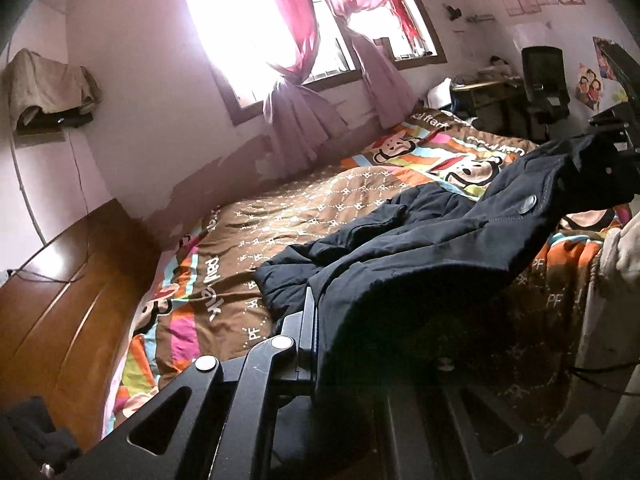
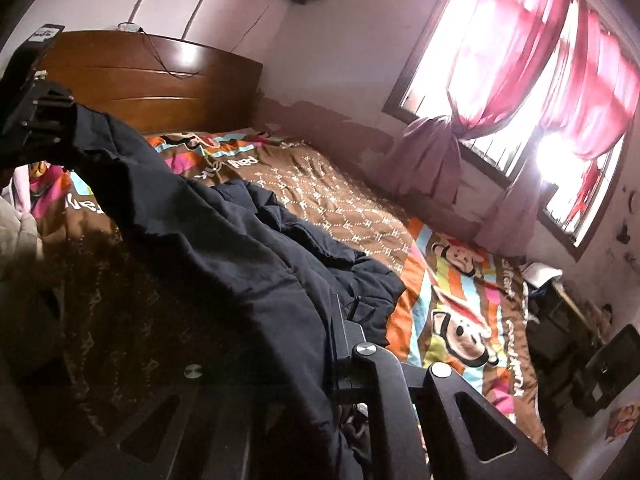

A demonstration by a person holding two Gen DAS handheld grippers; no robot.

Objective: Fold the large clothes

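Two tongs are clamped on one dark navy padded jacket (image 1: pixel 420 248), each at an opposite end of a raised edge. The left tongs (image 1: pixel 316 320) pinch the near hem, and the right tongs (image 1: pixel 612 136) show at the far right, gripping the other end. From the right wrist view the right tongs (image 2: pixel 340 344) bite the cloth close in, with the left tongs (image 2: pixel 52 120) at upper left. The held edge runs as the long axis between the two hands, hanging clear of the bed (image 1: pixel 280 208), while the rest of the jacket trails down onto the patterned quilt (image 2: pixel 360 208) toward the window side. Neither hand is nearer; the span is shared. Fingertips of both tongs are buried in cloth, so pad contact is unseen. Sleeves and collar cannot be made out.
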